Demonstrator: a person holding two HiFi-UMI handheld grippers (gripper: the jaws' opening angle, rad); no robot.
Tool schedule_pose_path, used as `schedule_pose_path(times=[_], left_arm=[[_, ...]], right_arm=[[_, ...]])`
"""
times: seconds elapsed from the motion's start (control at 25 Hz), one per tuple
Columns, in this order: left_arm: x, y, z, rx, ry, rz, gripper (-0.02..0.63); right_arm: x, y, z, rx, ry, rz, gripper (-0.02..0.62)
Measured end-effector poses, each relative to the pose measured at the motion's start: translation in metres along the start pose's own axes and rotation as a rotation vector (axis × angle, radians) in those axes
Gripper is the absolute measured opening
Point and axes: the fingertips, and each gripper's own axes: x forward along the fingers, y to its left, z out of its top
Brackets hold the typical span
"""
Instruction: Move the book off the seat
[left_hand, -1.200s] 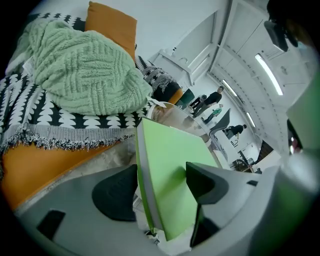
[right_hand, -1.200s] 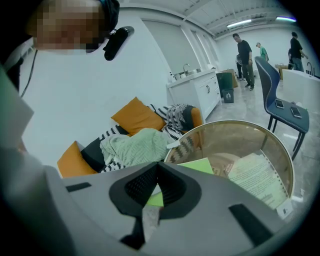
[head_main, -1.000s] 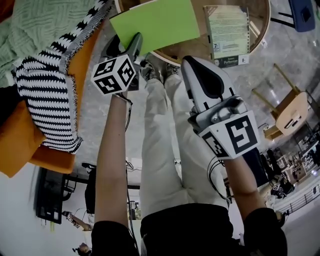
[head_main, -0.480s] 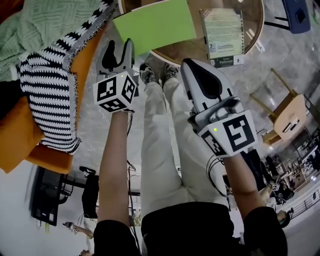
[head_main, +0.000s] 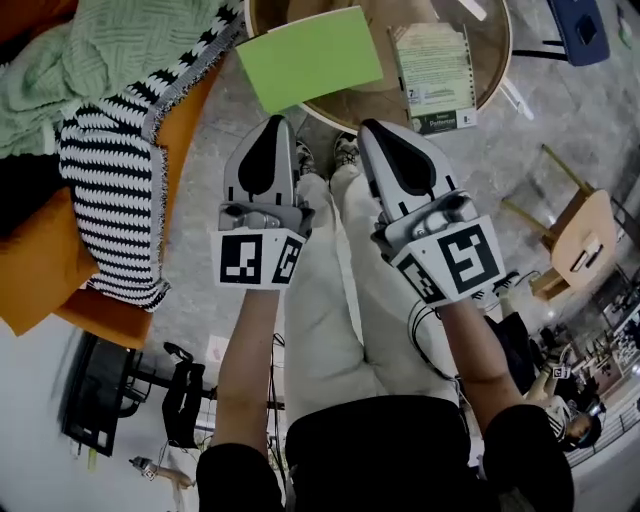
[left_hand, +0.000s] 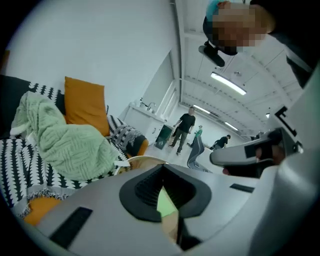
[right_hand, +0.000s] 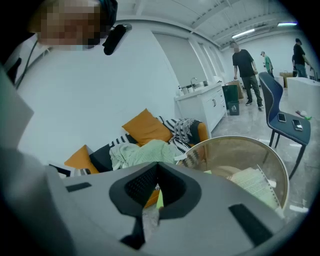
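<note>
Left tongs rose off green book, just closed empty; right tongs pressed together.

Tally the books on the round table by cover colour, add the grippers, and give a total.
Lime-green book: 1
Pale printed spiral-bound book: 1
Grippers: 2 (left gripper, right gripper)
Total: 4
</note>
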Motion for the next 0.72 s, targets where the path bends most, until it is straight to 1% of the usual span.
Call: schedule_pose_path(times=[0.16,0.24,0.36,0.48,0.6,0.72], left_arm=[[-0.024,-0.044,0.027,-0.009,-0.052,-0.070,0.009],[-0.034,-0.058,0.039,-0.005,-0.081,-0.104,0.009],[-0.044,-0.072,0.059,0.009,-0.107,-0.124,0.009],[-0.053,-0.083,0.081,0.049,-0.124,-0.123,0.009],[-0.055,-0.095,0.104,0.101,-0.136,-0.126,0.009],[-0.063,-0.117,0.132,0.133,-0.165,-0.166,0.009]], right_arm=[[-0.022,0.009,0.005,-0.002,-0.015,0.002,0.012],[-0.031,0.013,0.010,0.003,-0.035,0.000,0.012],[-0.043,0.018,0.022,0.006,-0.068,-0.003,0.012],[-0.058,0.022,0.038,0.009,-0.101,-0.009,0.012],[-0.074,0.029,0.063,0.055,-0.159,0.015,0.012],[-0.092,0.044,0.094,0.027,-0.212,0.038,0.012]])
